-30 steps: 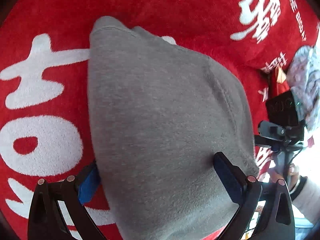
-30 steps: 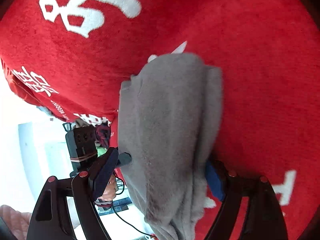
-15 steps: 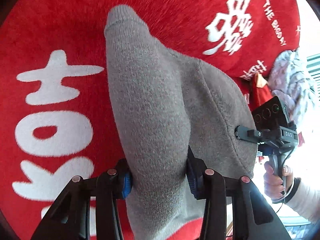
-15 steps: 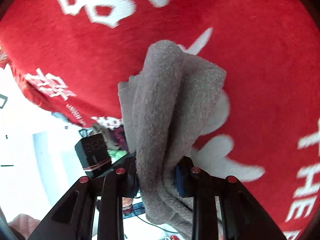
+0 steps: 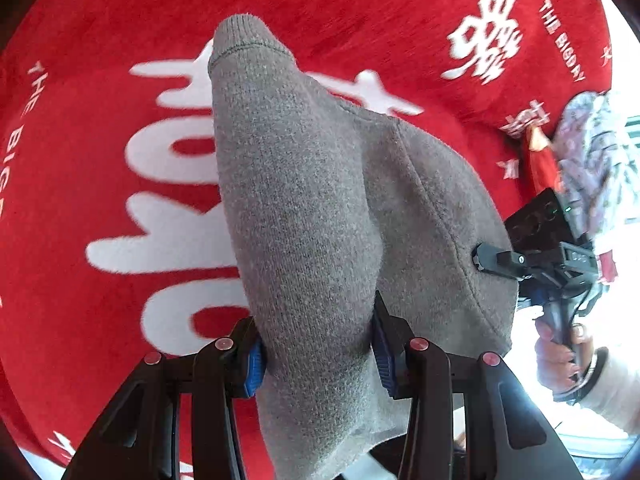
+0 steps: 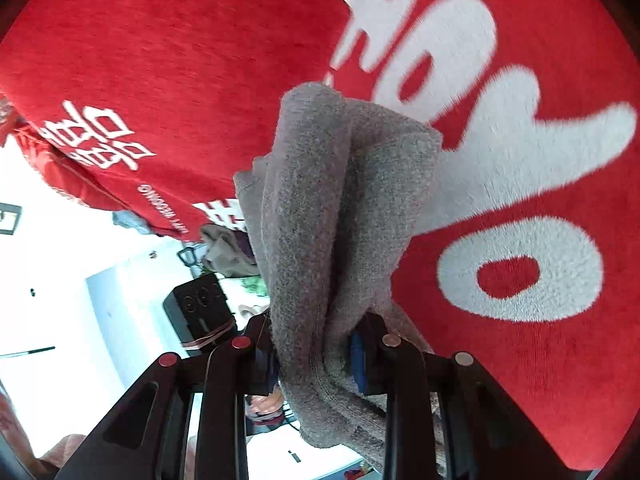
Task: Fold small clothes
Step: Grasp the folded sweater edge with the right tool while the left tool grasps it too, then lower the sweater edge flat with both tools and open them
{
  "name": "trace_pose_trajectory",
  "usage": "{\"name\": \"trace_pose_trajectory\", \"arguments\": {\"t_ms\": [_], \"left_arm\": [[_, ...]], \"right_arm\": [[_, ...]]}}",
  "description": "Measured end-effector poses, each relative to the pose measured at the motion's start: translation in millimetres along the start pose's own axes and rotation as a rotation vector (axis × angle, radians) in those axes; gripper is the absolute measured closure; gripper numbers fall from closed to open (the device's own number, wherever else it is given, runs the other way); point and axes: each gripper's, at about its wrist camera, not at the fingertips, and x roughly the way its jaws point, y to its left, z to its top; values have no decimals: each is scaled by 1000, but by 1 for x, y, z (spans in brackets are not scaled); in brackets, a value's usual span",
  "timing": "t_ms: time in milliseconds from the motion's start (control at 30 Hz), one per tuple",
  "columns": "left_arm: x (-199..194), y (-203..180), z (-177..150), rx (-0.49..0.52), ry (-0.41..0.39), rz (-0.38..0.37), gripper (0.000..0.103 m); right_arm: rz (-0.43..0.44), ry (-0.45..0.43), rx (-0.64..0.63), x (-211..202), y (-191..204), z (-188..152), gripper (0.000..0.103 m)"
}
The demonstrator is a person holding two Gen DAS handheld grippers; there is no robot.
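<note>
A small grey knit garment [image 5: 304,208] is held up over a red blanket with white lettering [image 5: 100,168]. My left gripper [image 5: 318,354] is shut on one bunched end of it, blue pads pressed into the cloth. My right gripper [image 6: 316,354] is shut on the other bunched end of the garment [image 6: 332,208]. The garment hangs stretched between the two grippers, folded in thick ridges. The right gripper also shows in the left wrist view [image 5: 496,260], at the garment's right edge.
The red blanket [image 6: 168,60] covers the whole work surface and drops off at an edge [image 6: 100,200]. A pile of patterned cloth [image 5: 592,160] lies beyond the blanket's edge at the right. A hand [image 5: 560,356] holds the right gripper's handle.
Both grippers have gone from open around the garment to shut on it. The garment has been lifted and bunched, and both views have shifted across the blanket's lettering.
</note>
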Motion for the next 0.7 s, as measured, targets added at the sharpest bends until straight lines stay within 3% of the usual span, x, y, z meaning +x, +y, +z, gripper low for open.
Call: {"name": "trace_pose_trajectory", "arguments": {"t_ms": [67, 100, 200, 267, 333, 400, 500, 567, 700], "left_arm": [[11, 10, -4, -14, 7, 78, 56], [13, 17, -7, -34, 0, 104, 45], [1, 30, -13, -102, -65, 142, 33], [-8, 33, -19, -108, -99, 192, 33], [-18, 33, -25, -105, -123, 248, 33], [-22, 30, -27, -95, -137, 307, 33], [-35, 24, -35, -84, -158, 333, 33], [-34, 13, -37, -84, -166, 322, 33], [-12, -3, -43, -55, -131, 362, 33]], "right_arm": [[-107, -15, -13, 4, -8, 5, 73], [-165, -40, -15, 1, -10, 11, 71], [-351, -100, -50, -10, 0, 20, 61], [-503, -151, -132, -22, 15, 19, 41], [-585, -192, -187, -35, 30, 13, 41], [-570, -204, -199, -42, 40, 6, 44], [-565, -186, -247, -44, 53, -11, 61], [-578, -157, -313, -31, 67, -25, 79], [-617, -80, -396, 3, 77, -47, 85]]}}
